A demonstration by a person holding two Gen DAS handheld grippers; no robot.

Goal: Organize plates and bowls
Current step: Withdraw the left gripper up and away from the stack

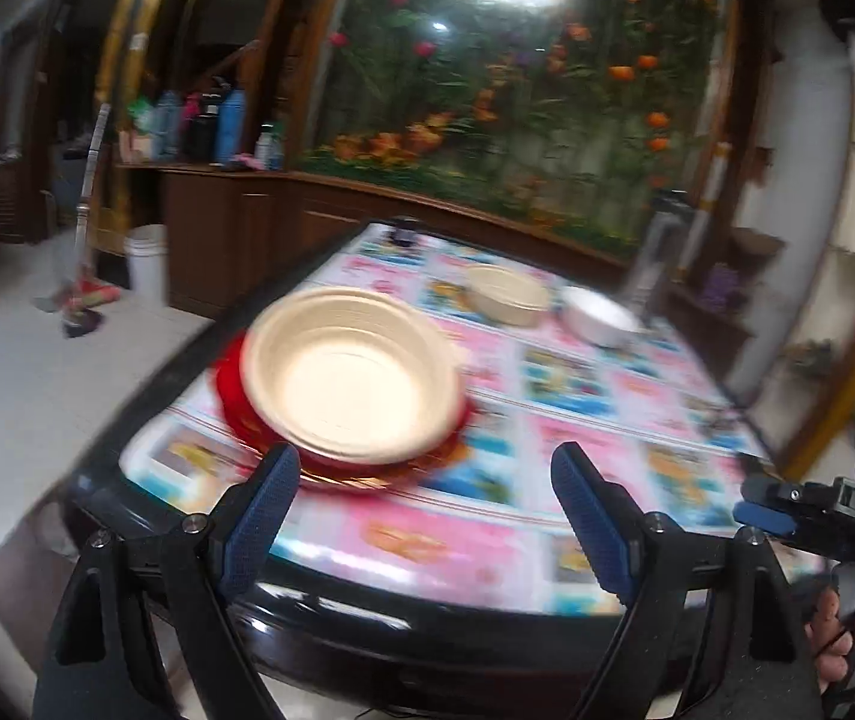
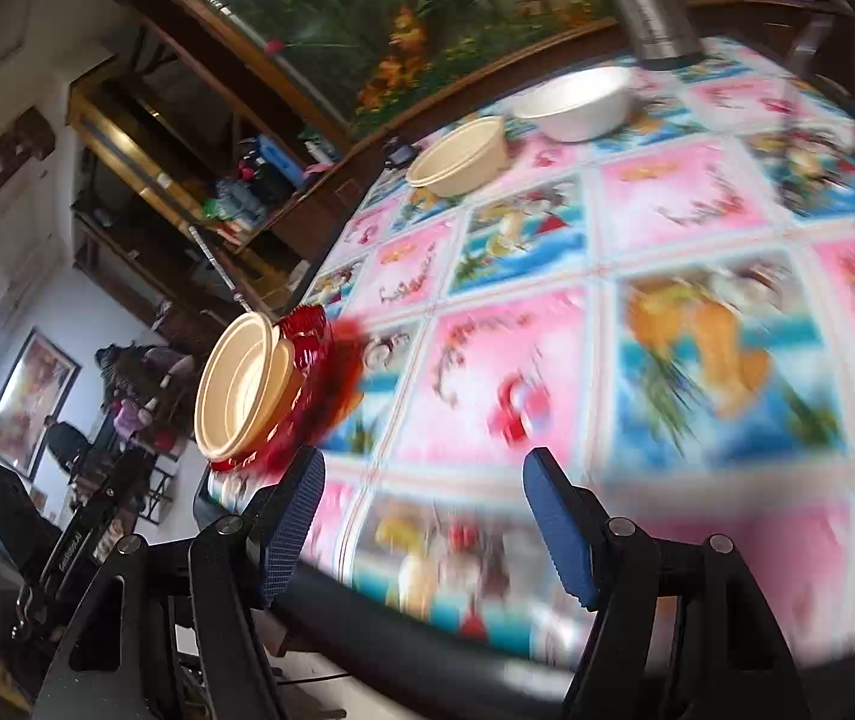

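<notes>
Nearest, the left claw [image 1: 424,483] and right claw [image 2: 424,507] are both held with fingers apart and nothing between them, poised over the near edge of the picture-patterned desk [image 1: 457,546]. Just beyond, a cream ribbed paper bowl [image 1: 352,375] is seen resting on a red glossy plate [image 1: 235,402] close to the desk's left edge, so stacking is judged under way. Farther off, a smaller cream bowl [image 1: 508,294] and a white bowl [image 1: 598,315] are left beside each other; fetching them is judged next, across open desk.
</notes>
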